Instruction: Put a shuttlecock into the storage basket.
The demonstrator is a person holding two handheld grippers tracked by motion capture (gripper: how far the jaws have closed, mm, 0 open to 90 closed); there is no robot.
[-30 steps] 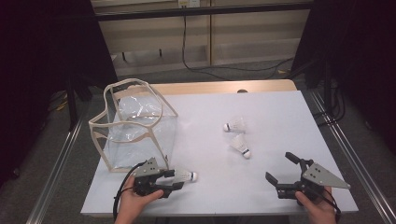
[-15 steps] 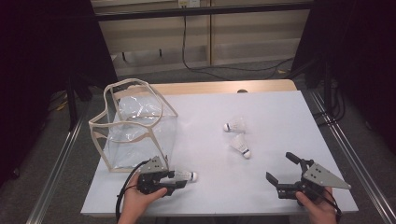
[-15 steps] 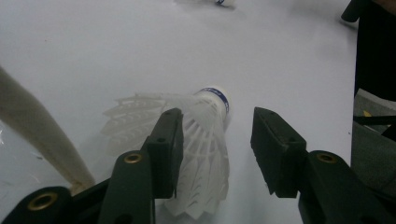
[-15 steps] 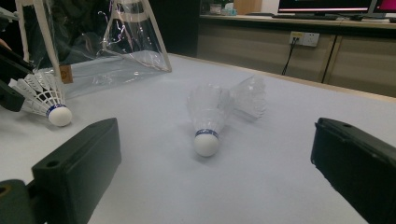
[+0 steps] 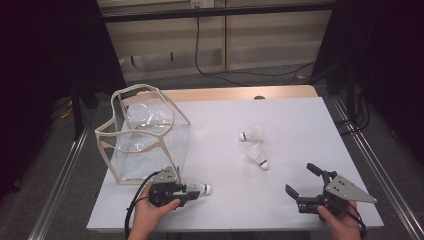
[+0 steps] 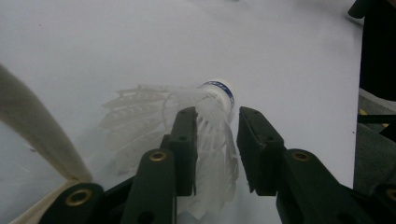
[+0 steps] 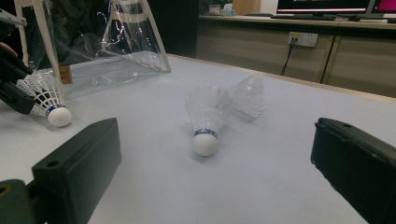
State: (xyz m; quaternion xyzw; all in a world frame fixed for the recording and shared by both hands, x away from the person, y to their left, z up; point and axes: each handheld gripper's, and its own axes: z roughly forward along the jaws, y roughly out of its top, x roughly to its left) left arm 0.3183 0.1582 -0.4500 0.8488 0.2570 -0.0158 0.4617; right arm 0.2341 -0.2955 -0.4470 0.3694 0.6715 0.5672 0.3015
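Note:
A white shuttlecock (image 5: 200, 189) (image 6: 210, 121) lies on the white table near the front left, cork pointing right. My left gripper (image 5: 192, 192) (image 6: 218, 114) lies low around its feather skirt. Its jaws have just been closing, with the skirt between them. One pad rests against the feathers and a thin gap remains at the other. My right gripper (image 5: 300, 178) (image 7: 217, 140) stands wide open at the front right, holding nothing. It faces two more shuttlecocks (image 5: 257, 155) (image 5: 252, 133) mid-table, the nearer one (image 7: 205, 116) with its cork toward it.
A clear plastic bag (image 5: 142, 132) (image 7: 116, 46) with beige trim stands open at the left of the table (image 5: 300, 115), just behind my left gripper. Metal rails run along both sides of the table. Cables hang by the back wall.
The left gripper's jaws have narrowed around the shuttlecock's skirt. Both hands have kept their places, and the two shuttlecocks mid-table have not moved.

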